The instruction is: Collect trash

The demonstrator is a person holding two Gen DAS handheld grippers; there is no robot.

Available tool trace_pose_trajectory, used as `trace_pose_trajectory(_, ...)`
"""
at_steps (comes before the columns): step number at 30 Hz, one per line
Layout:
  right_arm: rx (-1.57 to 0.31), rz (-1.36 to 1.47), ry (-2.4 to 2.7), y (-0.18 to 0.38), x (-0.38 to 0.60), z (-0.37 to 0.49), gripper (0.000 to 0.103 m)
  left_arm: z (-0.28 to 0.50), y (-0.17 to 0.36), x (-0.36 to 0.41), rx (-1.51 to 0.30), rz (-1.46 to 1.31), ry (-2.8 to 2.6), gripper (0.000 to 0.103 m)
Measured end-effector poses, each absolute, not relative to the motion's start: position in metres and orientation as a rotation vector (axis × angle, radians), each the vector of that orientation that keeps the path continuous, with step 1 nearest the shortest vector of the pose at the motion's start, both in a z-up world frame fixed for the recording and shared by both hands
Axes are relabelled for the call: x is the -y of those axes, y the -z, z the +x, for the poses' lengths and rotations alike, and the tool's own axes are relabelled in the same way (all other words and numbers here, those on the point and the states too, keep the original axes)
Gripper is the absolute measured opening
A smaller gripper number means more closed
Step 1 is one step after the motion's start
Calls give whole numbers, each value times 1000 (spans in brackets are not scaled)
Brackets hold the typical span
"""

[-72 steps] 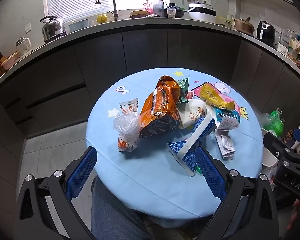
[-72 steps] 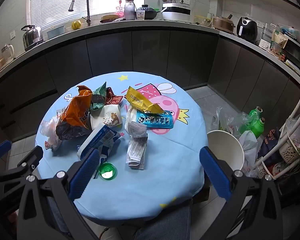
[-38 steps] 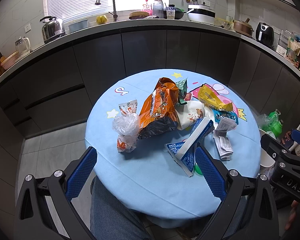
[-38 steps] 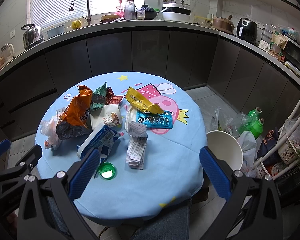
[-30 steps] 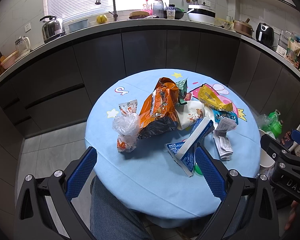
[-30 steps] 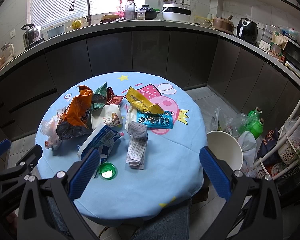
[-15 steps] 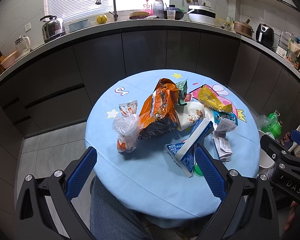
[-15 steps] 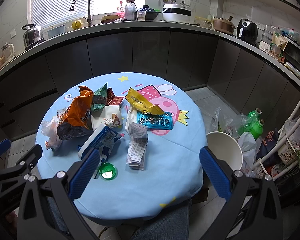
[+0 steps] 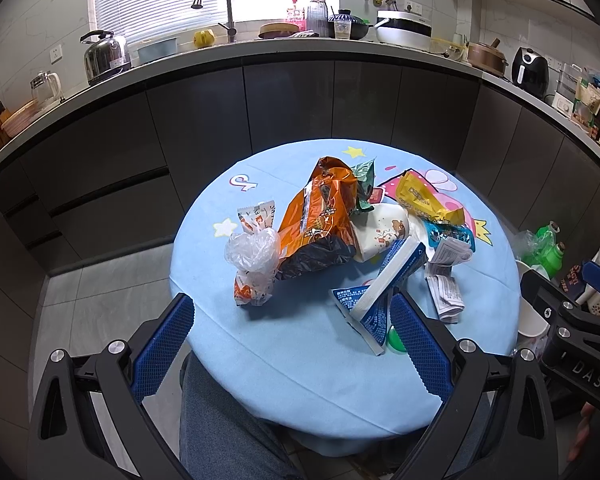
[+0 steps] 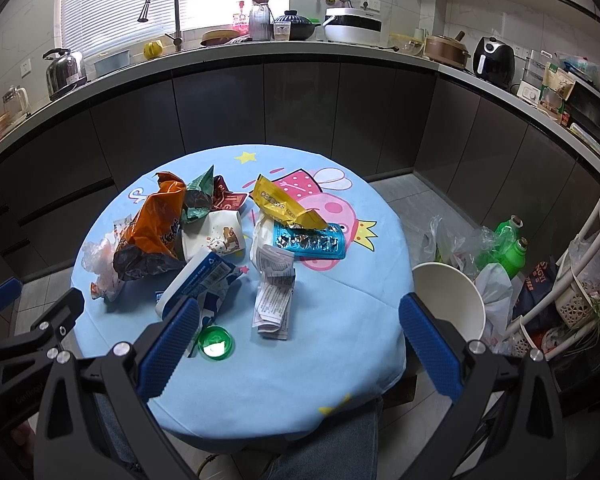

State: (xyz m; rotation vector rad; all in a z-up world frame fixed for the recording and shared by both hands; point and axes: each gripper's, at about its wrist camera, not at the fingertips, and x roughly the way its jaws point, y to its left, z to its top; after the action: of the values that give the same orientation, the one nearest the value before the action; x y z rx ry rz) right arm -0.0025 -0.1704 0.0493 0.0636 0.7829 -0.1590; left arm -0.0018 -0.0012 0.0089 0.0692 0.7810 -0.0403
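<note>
Trash lies on a round table with a light blue cloth [image 9: 300, 356]: an orange snack bag [image 9: 320, 212], a clear plastic bag [image 9: 252, 252], a blue and white carton [image 9: 384, 284], a folded paper leaflet [image 10: 274, 292], a yellow wrapper [image 10: 284, 202], a blue foil pack [image 10: 310, 242], a paper cup [image 10: 216, 234] and a green lid [image 10: 216, 343]. My left gripper [image 9: 292, 340] is open and empty above the table's near edge. My right gripper [image 10: 300, 340] is open and empty, also over the near edge.
A white bin [image 10: 450, 298] stands on the floor right of the table, beside green bottles [image 10: 514, 250] and plastic bags. A dark kitchen counter [image 9: 300, 80] curves behind the table. The person's jeans-clad leg [image 9: 228, 432] is below the table edge.
Both views have shifted only slightly; the trash lies where it was and both grippers stay open.
</note>
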Motion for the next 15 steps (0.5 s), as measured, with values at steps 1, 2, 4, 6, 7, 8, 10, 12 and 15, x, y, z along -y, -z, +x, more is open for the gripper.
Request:
trace_pose_trajectory(1,-783,63,159,-49,170,-3,100,-2,-9,1,-781,69,41,94)
trace_pose_trajectory(2,-783,63,160,-49,170,-2,100,-2,-9,1,-781,68,40,94)
trace_pose_trajectory(4,-783,63,159,-48,170,-2,100,-2,-9,1,-781,69,40,94)
trace_pose_trajectory(6,-784,63,159,-48,170,-2,100,-2,-9,1,-781,68,40,94)
trace_pose_trajectory(7,-784,63,159,-48,170,-2,100,-2,-9,1,-782,68,40,94)
trace_pose_trajectory(8,-785,63,159,-49,170,-2,100,-2,-9,1,-783,67,40,94)
trace_pose_trajectory(10,-786,63,158,-52,171,-3,100,-1,-9,1,-784,66,40,94)
trace_pose_trajectory(12,-789,62,158,-53,172,-3,100,-1,-9,1,-785,65,40,94)
trace_pose_trajectory(15,-795,62,157,-46,171,0,100,1,-7,1,-789,64,39,94)
